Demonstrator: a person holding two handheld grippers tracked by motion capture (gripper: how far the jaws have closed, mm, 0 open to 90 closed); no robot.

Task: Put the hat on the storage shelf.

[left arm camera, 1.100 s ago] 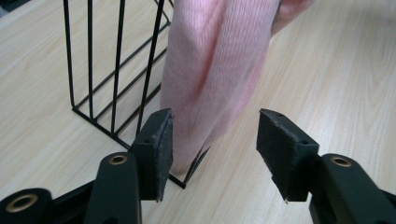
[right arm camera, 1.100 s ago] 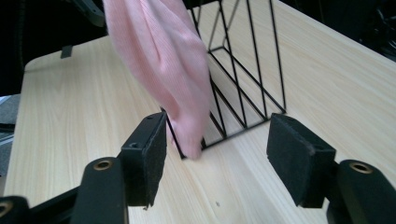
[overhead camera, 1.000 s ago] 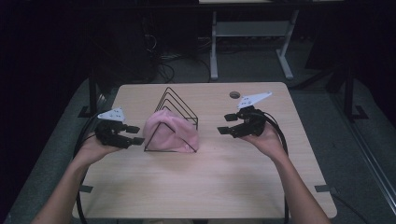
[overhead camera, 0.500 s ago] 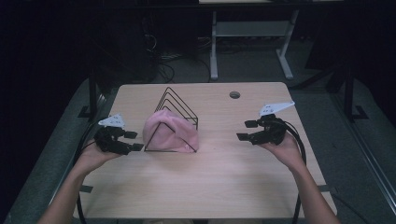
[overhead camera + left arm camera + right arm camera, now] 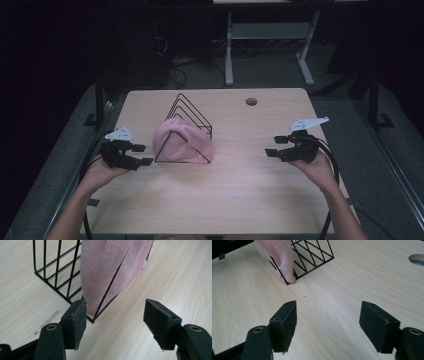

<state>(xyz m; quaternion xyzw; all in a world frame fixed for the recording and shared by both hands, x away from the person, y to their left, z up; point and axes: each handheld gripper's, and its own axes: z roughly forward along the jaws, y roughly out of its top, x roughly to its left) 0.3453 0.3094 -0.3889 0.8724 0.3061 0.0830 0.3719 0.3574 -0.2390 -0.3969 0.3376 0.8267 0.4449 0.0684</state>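
Note:
A pink cloth (image 5: 182,142) is draped over the front of a black wire rack (image 5: 192,112) left of the table's middle. My left gripper (image 5: 142,155) stands just left of the rack's near corner, open; its jaws have just been opening and hold nothing. Seen from the left gripper view, the cloth (image 5: 107,270) and rack (image 5: 50,272) lie right ahead of the open left gripper (image 5: 115,320). My right gripper (image 5: 274,146) is far to the right, open and empty, its jaws also just widened. The right gripper view has the cloth (image 5: 279,257) and rack (image 5: 312,255) well beyond the right gripper (image 5: 328,322).
The light wooden table (image 5: 240,200) has a round cable hole (image 5: 251,101) at its back right, also seen as the hole (image 5: 417,259) in the right gripper view. Dark floor, cables and a white desk frame (image 5: 265,35) lie behind the table.
My right gripper has moved rightward and nearer, away from the rack. The left gripper has stayed beside the rack. Both pairs of jaws stand wider than before.

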